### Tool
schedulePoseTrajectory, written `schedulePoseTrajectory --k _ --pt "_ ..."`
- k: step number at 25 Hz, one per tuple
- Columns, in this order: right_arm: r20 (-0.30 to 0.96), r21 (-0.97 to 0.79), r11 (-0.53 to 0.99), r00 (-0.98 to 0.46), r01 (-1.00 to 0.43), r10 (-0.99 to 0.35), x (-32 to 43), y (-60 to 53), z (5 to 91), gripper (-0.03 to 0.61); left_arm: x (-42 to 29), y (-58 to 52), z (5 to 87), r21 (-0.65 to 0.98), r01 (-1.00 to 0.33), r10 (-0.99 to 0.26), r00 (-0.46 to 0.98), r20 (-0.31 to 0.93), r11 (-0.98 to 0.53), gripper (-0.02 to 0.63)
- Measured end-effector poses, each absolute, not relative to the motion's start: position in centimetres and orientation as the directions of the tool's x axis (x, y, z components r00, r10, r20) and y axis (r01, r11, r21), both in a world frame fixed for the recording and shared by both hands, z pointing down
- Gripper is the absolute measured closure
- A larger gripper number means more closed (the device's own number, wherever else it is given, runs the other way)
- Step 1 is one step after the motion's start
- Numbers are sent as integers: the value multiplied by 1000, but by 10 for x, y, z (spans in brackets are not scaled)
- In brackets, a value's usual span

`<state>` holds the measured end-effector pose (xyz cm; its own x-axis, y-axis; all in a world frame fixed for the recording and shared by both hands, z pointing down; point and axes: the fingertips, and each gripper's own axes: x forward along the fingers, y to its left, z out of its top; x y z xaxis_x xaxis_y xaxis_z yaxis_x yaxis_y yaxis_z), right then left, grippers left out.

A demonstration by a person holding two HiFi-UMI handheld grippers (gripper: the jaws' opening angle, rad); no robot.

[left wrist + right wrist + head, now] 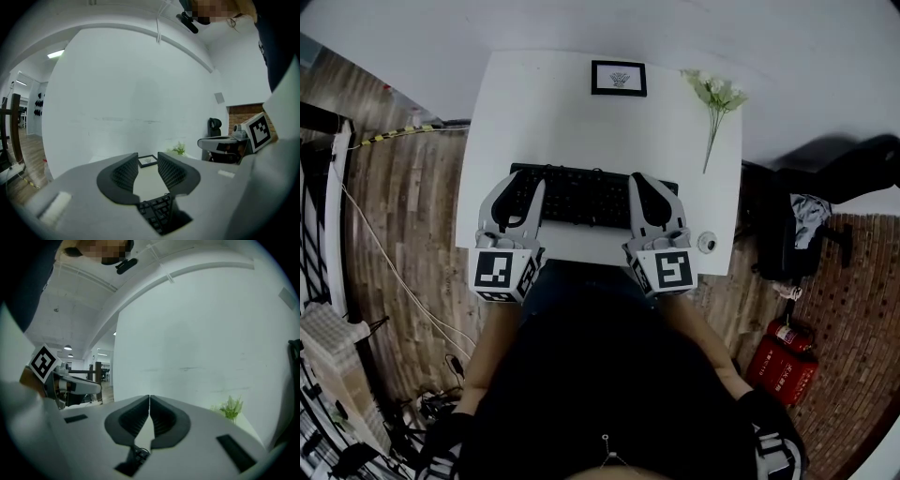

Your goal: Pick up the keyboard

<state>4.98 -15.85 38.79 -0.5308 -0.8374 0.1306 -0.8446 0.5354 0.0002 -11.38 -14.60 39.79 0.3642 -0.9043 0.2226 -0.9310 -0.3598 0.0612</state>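
A black keyboard [581, 195] lies across the white table [581, 122], near its front edge. My left gripper [517, 187] hovers over the keyboard's left end. Its jaws stand apart with nothing between them. In the left gripper view, bare tabletop shows through the gap of the left gripper [147, 161], and the keyboard's keys [157, 213] show below the jaws. My right gripper [652, 186] is over the keyboard's right part, and in its own view the right gripper [149, 400] has its tips touching, shut on nothing. A sliver of keyboard [138, 454] shows beneath it.
A framed picture [619, 78] stands at the table's back edge. An artificial flower sprig [717, 98] lies at the back right. A small round object [707, 243] sits near the front right corner. On the floor to the right are a black chair [802, 234] and red fire extinguishers [783, 361].
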Motion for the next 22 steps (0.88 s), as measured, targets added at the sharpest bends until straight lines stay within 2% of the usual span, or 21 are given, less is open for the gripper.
schedulePoseTrajectory --k 12,22 --pt "253 5 498 -480 -867 -840 50 -157 439 566 -148 -146 492 86 -929 -810 356 465 -359 474" --pt "346 20 459 -424 -888 -837 67 -155 466 566 -178 -140 553 107 -944 -732 311 606 -312 463"
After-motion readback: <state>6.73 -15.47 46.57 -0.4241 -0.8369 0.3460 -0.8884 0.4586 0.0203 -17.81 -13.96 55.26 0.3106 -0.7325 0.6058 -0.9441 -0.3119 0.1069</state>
